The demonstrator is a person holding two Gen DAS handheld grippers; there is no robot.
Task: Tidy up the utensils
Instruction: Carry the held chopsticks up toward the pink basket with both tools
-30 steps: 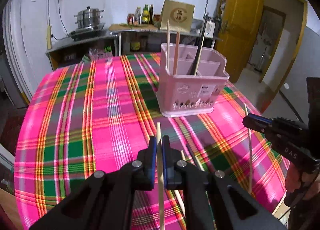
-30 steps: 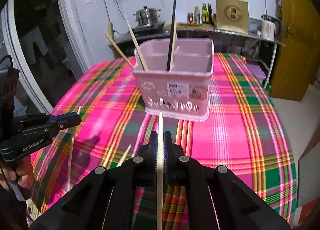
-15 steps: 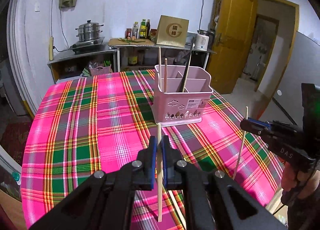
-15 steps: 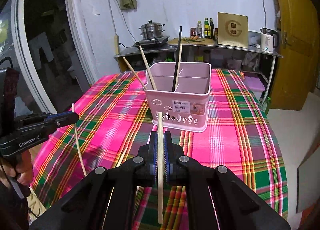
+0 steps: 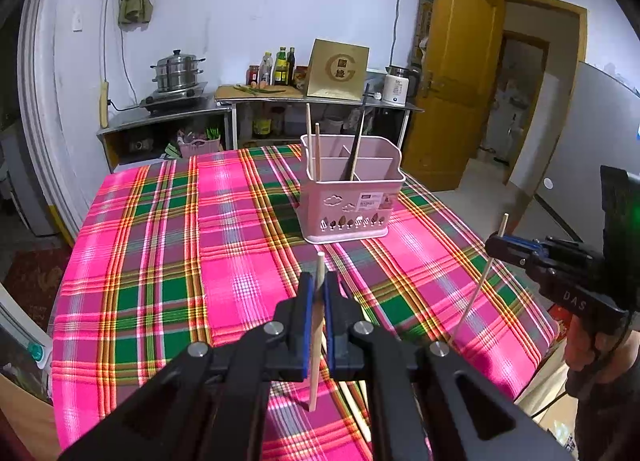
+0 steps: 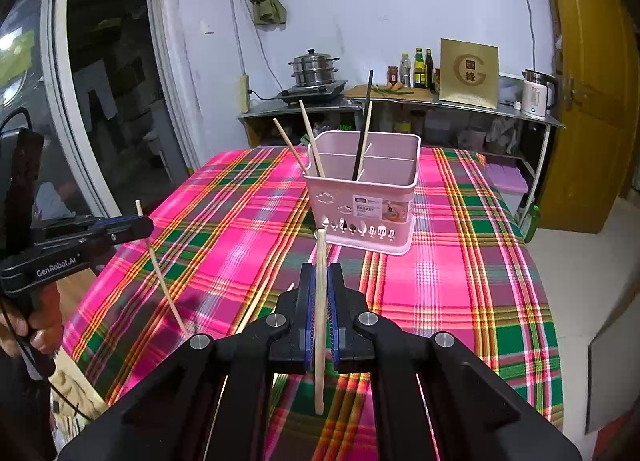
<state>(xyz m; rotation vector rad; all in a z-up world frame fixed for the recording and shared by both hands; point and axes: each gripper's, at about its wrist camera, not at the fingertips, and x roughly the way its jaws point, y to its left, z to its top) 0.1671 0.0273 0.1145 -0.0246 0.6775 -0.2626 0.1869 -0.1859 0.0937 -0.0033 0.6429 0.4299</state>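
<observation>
Left tool (image 5: 315,293) and right tool (image 6: 321,293) each clench an upright chopstick (image 5: 316,341) (image 6: 320,321), lower centre of frame

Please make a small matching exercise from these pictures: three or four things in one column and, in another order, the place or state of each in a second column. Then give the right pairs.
Things:
1. black chopstick
2. pink basket
3. steamer pot
4. wooden chopstick in the right gripper

Places or states:
A. on the stove by the back wall
B. clamped between closed fingers, above the cloth
C. leaning inside the divided holder
D. standing on the plaid tablecloth

Right pairs: 1-C, 2-D, 3-A, 4-B
</observation>
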